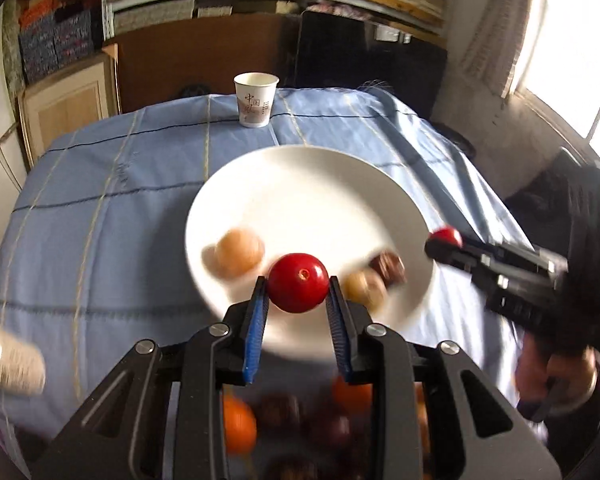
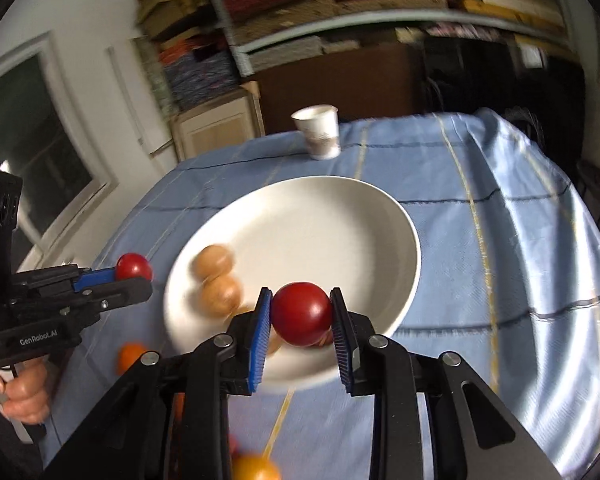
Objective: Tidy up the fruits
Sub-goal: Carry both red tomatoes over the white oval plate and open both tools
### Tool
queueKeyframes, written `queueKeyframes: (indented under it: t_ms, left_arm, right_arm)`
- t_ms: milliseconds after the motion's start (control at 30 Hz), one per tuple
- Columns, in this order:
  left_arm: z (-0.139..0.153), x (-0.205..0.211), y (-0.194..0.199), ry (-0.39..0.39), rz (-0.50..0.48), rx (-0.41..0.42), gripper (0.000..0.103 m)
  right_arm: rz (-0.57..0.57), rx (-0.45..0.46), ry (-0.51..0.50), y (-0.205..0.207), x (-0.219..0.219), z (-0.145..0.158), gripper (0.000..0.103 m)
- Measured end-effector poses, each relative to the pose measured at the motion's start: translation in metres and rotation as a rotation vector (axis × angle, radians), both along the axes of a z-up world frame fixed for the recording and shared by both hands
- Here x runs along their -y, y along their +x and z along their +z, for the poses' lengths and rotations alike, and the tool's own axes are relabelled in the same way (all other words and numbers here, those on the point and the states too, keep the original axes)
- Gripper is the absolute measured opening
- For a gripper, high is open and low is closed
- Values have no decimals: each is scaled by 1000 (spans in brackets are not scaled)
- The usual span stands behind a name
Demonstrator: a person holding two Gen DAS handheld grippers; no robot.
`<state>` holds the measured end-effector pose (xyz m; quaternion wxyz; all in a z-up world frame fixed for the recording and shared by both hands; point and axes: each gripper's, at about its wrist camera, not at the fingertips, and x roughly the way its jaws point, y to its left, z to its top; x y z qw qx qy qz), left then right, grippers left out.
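My left gripper (image 1: pixel 298 285) is shut on a red cherry tomato (image 1: pixel 298 292) just above the near rim of the white plate (image 1: pixel 300 184). Two tan round fruits (image 1: pixel 238 258) (image 1: pixel 364 286) and a dark brown one (image 1: pixel 388 266) lie on the plate, all blurred. My right gripper (image 2: pixel 301 294) is shut on a second red tomato (image 2: pixel 302 316) over the plate's (image 2: pixel 300 216) near edge. From the opposite side, each gripper shows with its tomato: right gripper (image 1: pixel 440 243), left gripper (image 2: pixel 140 276). Orange fruits (image 1: pixel 238 424) (image 2: pixel 130 354) and dark ones lie on the cloth below the grippers.
A paper cup (image 1: pixel 256 100) (image 2: pixel 318 132) stands at the table's far edge on the blue checked cloth (image 1: pixel 100 220). A blurred pale cup-like object (image 1: pixel 12 364) lies at the near left. A person's hand (image 2: pixel 20 392) grips the left handle. Shelves and a cabinet stand behind.
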<state>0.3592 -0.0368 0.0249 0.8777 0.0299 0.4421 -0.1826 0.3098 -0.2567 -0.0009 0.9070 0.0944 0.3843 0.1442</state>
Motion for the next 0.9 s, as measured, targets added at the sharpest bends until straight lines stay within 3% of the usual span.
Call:
queueKeyframes:
  t_ms: [200, 333, 367, 433, 533, 600, 733, 900]
  left_arm:
    - [-32, 38, 64, 52, 2, -95, 28]
    - [-52, 47, 78, 89, 16, -130, 29]
    - [-55, 48, 80, 94, 27, -142, 31]
    - [-52, 46, 77, 81, 50, -140, 46]
    - [-31, 38, 56, 81, 58, -63, 67]
    - [-12, 29, 31, 78, 73, 9, 89]
    - [10, 8, -25, 82, 96, 101, 97]
    - [2, -20, -101, 86, 118, 164, 98]
  right_arm:
    - [-39, -85, 18, 48, 8, -29, 30]
    - [-40, -99, 18, 58, 9, -37, 31]
    - [-40, -97, 20, 59, 9, -37, 36]
    - [-41, -86, 39, 58, 12, -33, 38]
    - [-42, -59, 58, 45, 17, -20, 46]
    - [-26, -26, 64, 26, 19, -8, 59]
    - [27, 47, 39, -27, 15, 9, 69]
    - [28, 86, -13, -90, 8, 5, 74]
